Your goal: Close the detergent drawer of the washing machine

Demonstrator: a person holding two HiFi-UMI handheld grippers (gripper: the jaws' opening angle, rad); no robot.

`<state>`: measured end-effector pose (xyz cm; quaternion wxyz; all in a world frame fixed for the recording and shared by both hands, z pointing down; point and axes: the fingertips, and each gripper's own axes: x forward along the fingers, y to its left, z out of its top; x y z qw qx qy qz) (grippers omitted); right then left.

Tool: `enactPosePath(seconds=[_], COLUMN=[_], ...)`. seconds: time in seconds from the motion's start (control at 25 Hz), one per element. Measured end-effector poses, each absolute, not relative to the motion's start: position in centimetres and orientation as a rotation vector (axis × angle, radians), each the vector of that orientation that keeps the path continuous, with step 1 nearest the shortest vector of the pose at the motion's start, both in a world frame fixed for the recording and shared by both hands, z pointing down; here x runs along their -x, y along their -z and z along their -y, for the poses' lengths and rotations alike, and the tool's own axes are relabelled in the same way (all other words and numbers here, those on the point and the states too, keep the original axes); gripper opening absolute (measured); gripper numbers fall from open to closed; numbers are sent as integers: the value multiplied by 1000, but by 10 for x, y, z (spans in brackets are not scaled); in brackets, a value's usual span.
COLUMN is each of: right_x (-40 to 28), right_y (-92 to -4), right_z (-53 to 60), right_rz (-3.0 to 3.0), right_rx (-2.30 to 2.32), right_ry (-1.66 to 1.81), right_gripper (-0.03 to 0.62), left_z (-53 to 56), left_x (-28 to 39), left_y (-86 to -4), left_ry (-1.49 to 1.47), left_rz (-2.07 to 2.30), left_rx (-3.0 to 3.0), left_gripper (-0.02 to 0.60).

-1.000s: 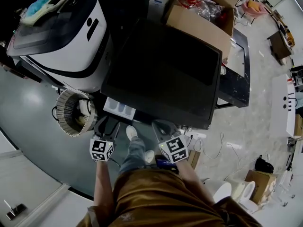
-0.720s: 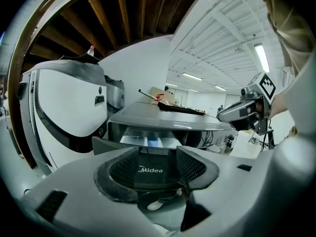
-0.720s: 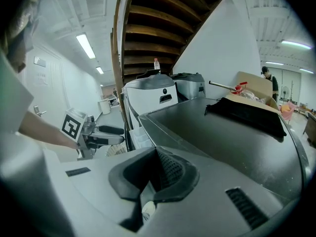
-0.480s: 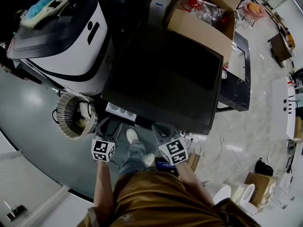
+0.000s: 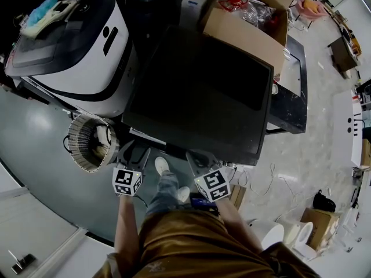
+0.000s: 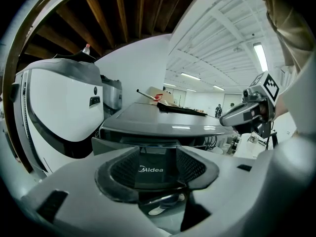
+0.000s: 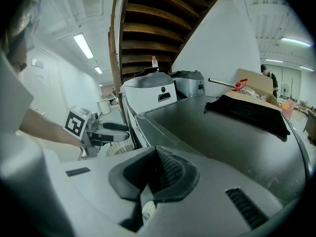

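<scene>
Left tongs (image 5: 134, 150) spread wide, squarely facing the detergent drawer (image 6: 150, 173) front. Right tongs (image 5: 196, 155) pinched together, empty, beside the washing machine (image 5: 203, 91)

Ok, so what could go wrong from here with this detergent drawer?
The detergent drawer shows as a pale sliver under the washing machine's front edge, so it may stop short of flush. The left gripper has its jaws apart facing the Midea panel, so a push could slide off-centre. Backing away could bump the woven basket beside it.
</scene>
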<state>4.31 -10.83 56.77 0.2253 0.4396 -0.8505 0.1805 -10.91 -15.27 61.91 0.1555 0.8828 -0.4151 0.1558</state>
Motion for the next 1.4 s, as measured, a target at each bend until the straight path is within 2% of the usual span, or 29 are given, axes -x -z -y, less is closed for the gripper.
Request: enactPosePath(seconds=[1.4], right_x=[-82], right_y=[-545], right_z=[94], right_rz=[2312], right_rx=[-1402], right_ry=[-488], right_gripper=[12], left_z=[168], left_x=[97], left_y=[-599], left_ry=[-338], left_rz=[1209], left_rx=[-2481], left_gripper=[238])
